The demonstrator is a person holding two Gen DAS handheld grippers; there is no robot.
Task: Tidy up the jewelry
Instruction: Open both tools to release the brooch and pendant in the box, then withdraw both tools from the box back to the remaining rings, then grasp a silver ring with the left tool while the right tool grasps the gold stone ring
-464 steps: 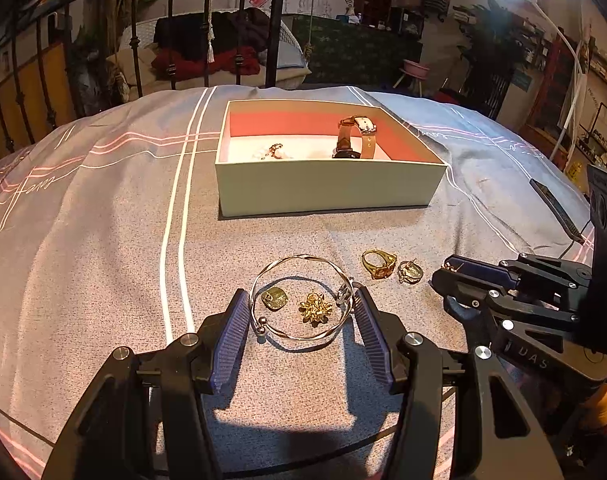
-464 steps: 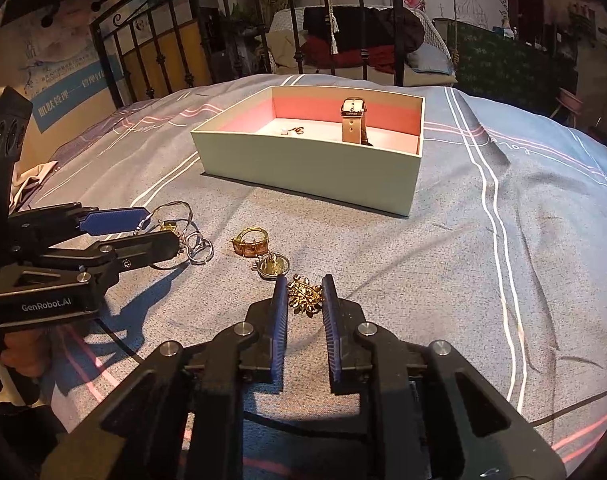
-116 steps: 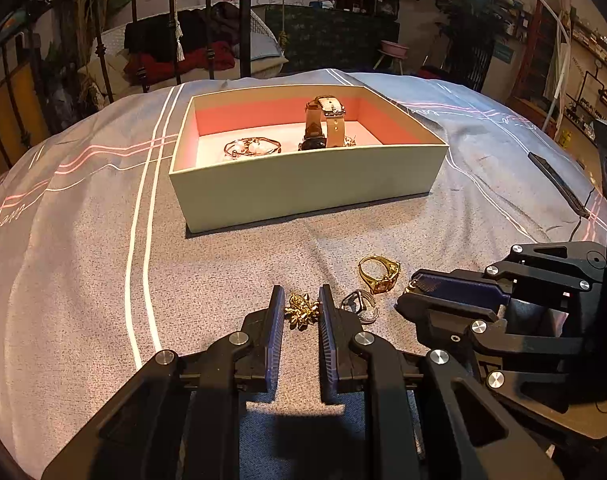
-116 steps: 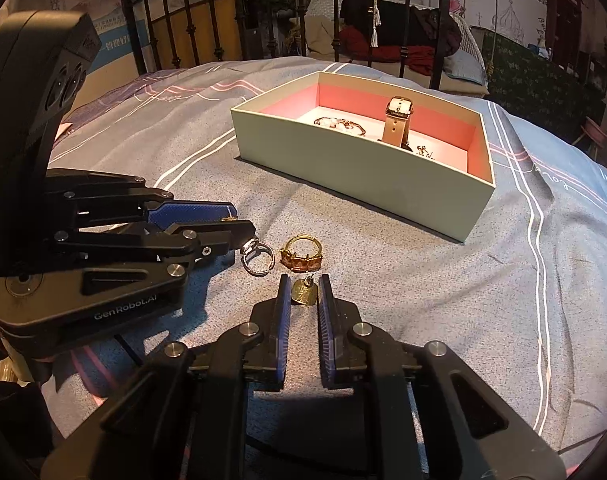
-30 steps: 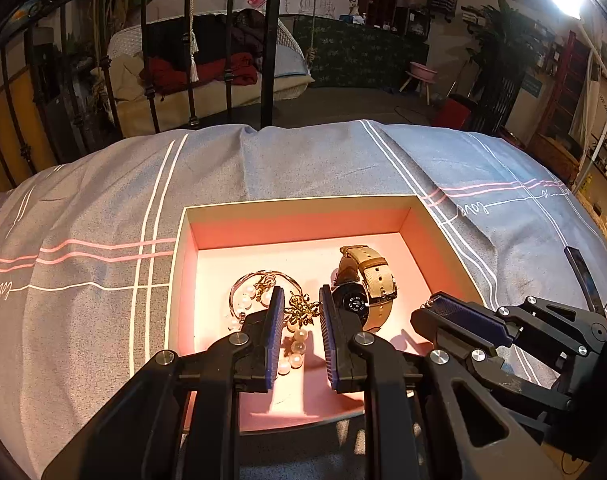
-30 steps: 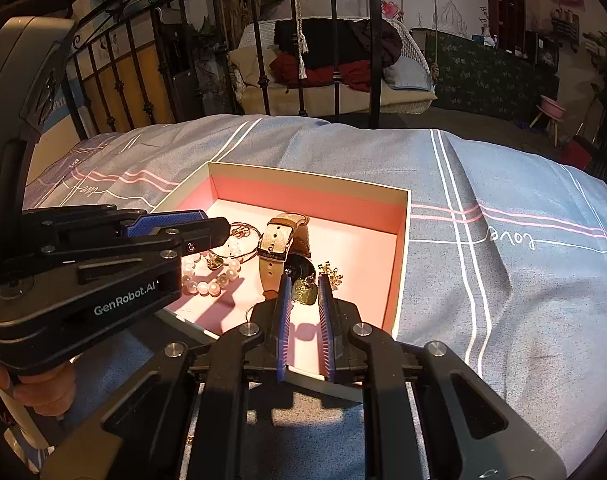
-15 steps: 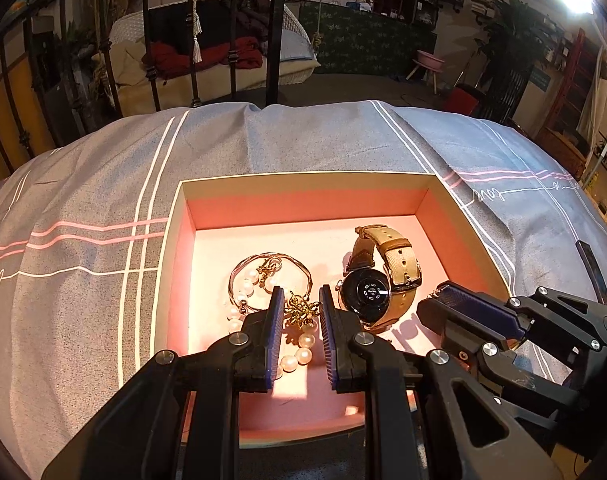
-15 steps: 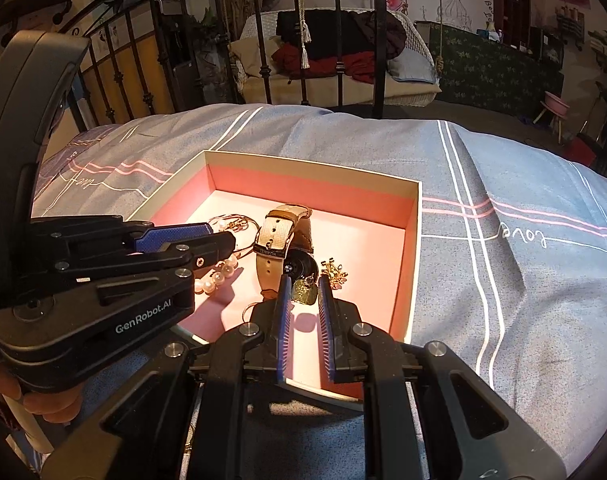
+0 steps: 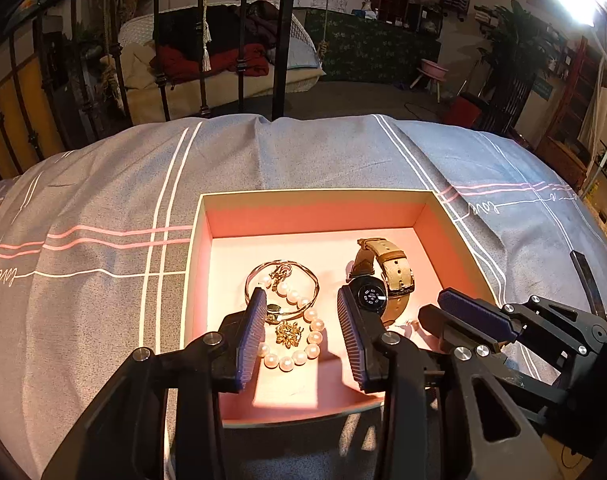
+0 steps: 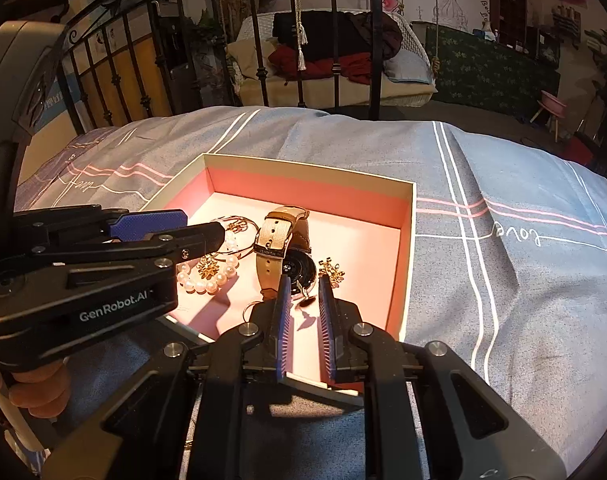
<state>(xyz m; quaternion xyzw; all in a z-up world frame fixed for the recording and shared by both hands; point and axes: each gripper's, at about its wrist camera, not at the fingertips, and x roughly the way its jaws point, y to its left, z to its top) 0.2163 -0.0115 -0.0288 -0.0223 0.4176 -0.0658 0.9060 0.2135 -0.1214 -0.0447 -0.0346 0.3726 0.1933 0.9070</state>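
A grey bedspread (image 9: 103,208) with pink and white stripes is spread over the bed. A pale box (image 9: 319,194) with a pink inside is set on it, and the jewelry is being gathered there.

The left gripper (image 9: 299,326) is held over the near part of the box. Its jaws have just been opening and now stand apart, with nothing pinched. A gold flower charm (image 9: 288,333) is seen lying on the box floor below them, inside a ring of pearl beads (image 9: 299,336), near a thin gold bangle (image 9: 281,286).

The right gripper (image 10: 304,312) is held over the near right part of the box. Its jaws have just been opening too. A small pendant (image 10: 303,298) is seen between them, but it cannot be told if it is touched by a pad or has dropped free. A tan-strapped watch (image 10: 279,240) and a gold sprig piece (image 10: 332,270) lie just beyond.

The letting-go step seems to be in hand. Next, both grippers should be lifted straight up, so nothing is caught, and taken back for any pieces left on the bedspread.
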